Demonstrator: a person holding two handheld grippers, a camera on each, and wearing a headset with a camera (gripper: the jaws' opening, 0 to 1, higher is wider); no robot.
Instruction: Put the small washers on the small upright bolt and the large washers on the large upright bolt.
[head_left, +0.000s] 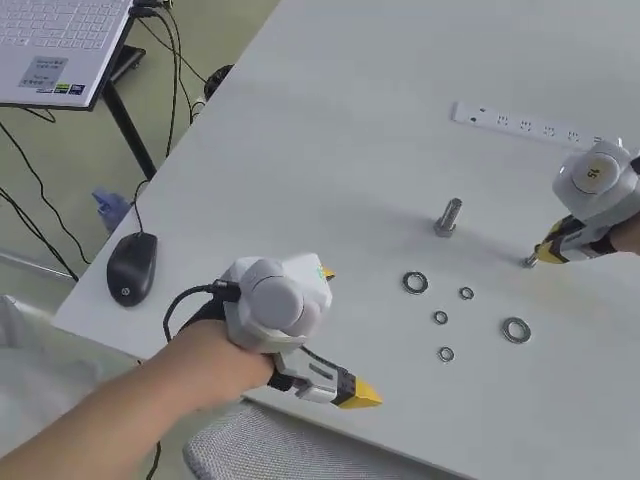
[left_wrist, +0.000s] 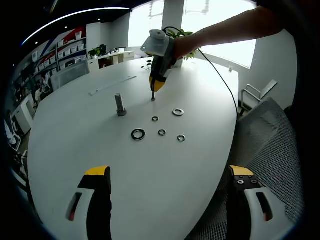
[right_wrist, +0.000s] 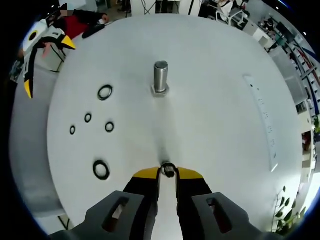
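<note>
Right gripper (right_wrist: 169, 176) pinches the small bolt (right_wrist: 169, 169); left gripper (left_wrist: 170, 171) gapes empty. We fear a sideways tug topples it across the table (right_wrist: 215, 125).

Open table (head_left: 330, 120) around large bolt (head_left: 447, 217), washers (head_left: 415, 282) scattered beside

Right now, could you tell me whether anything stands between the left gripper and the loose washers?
Nothing visible does. Bare table lies between the open left gripper and the nearest washers, a large washer and a small washer. The right gripper is beyond them, at the small bolt.
</note>
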